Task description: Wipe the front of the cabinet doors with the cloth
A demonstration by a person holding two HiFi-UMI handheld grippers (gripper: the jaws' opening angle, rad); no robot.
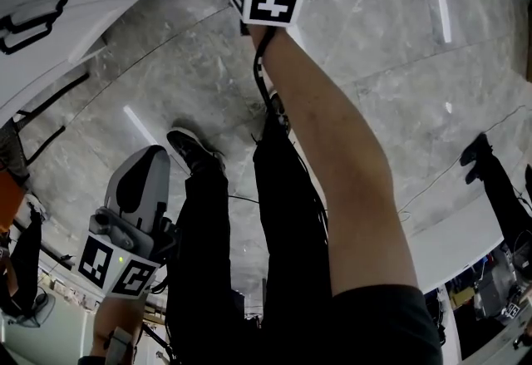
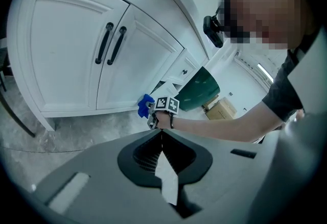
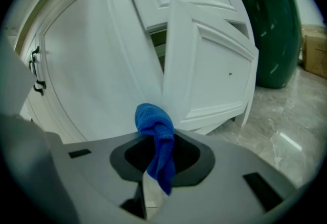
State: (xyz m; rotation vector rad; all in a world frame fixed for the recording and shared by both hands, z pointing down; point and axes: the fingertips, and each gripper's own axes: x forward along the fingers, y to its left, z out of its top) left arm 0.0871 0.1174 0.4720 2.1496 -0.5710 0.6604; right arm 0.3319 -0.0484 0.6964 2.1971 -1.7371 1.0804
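My right gripper point(image 3: 157, 163) pinches the blue cloth point(image 3: 152, 118), with the ajar cabinet door point(image 3: 209, 65) at one o'clock. My left gripper point(image 2: 162, 141) has its jaws pressed together, empty.

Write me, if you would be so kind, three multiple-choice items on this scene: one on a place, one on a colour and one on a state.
1. Where is the blue cloth?
A. On the floor.
B. Clamped in the right tongs.
C. Draped over a chair.

2. What colour are the handles on the closed double doors?
A. Gold.
B. White.
C. Black.

3. How do the left tongs stand?
A. Shut, with nothing between them.
B. Shut on the cloth.
C. Wide open.

Answers:
1 B: the right gripper view shows the cloth pinched between those tongs.
2 C: both bars are dark against the white doors.
3 A: the left gripper view shows them pressed together and empty.
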